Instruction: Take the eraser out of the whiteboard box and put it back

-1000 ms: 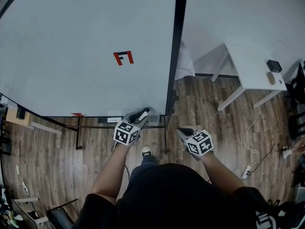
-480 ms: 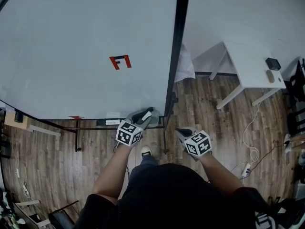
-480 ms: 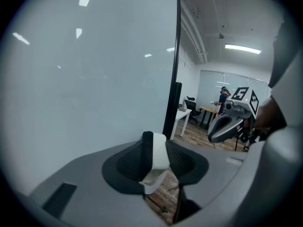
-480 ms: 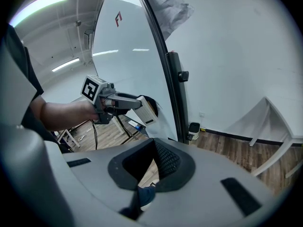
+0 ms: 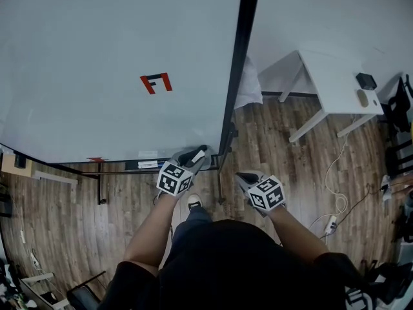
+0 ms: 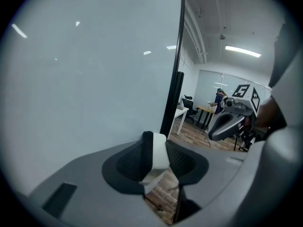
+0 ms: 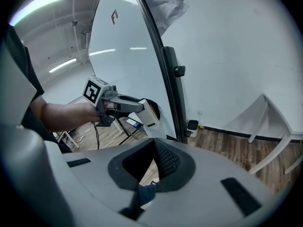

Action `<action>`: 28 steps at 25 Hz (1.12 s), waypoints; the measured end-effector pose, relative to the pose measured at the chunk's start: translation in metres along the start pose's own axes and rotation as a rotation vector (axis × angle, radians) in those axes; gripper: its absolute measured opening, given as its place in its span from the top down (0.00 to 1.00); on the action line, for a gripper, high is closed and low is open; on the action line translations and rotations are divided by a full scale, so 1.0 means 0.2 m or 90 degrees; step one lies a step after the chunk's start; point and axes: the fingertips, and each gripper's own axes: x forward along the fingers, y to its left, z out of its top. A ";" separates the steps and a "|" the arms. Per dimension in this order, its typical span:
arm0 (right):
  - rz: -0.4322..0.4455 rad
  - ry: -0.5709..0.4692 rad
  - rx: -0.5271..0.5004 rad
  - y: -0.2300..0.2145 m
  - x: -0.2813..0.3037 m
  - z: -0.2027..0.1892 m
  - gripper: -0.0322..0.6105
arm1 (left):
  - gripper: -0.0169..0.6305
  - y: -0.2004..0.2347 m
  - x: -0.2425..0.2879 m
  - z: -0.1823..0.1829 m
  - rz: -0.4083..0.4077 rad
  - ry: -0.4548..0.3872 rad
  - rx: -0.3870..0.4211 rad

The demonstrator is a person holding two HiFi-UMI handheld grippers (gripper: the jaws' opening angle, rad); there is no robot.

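1. Leftward, the whiteboard (image 5: 97, 57) is filling the space ahead of and to the left of the left jaws, and a small red-and-black mark (image 5: 156, 82) is sitting high above them.
2. Next, the left gripper (image 5: 192, 157) is clamping the eraser (image 6: 159, 151). Its jaws are standing partly apart, with both pads pressing on the eraser's faces. The white body and black felt edge are poking out past the tips.
3. So the eraser is hanging in those jaws, just in front of the board's bottom edge. The black post (image 5: 235, 76) is rising just to the right of the tips.
4. Further right, the right gripper (image 5: 247, 178) is pointing down at the wood floor (image 5: 277, 141), beside the left gripper and not touching the eraser. Its jaws are meeting at the tips and gripping nothing, with floor showing through the slit behind them.
5. Farthest right, a white table (image 5: 335, 82) is standing beyond the right jaws, well apart from them.
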 end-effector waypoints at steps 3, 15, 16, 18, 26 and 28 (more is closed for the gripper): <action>-0.002 0.002 0.004 -0.01 0.01 -0.01 0.96 | 0.74 0.00 0.02 -0.02 -0.006 0.006 -0.002; -0.001 0.012 0.015 0.00 0.06 -0.03 0.96 | 0.74 0.01 0.08 -0.12 -0.024 0.032 -0.007; -0.001 0.013 0.016 0.01 0.06 -0.04 0.96 | 0.74 0.01 0.08 -0.13 -0.025 0.033 -0.008; -0.001 0.013 0.018 0.01 0.07 -0.04 0.96 | 0.74 0.01 0.09 -0.14 -0.027 0.035 -0.011; -0.006 0.015 0.019 0.01 0.08 -0.05 0.96 | 0.74 0.01 0.12 -0.18 -0.036 0.053 -0.004; -0.009 0.015 0.021 0.01 0.07 -0.05 0.96 | 0.74 0.01 0.14 -0.18 -0.038 0.061 -0.001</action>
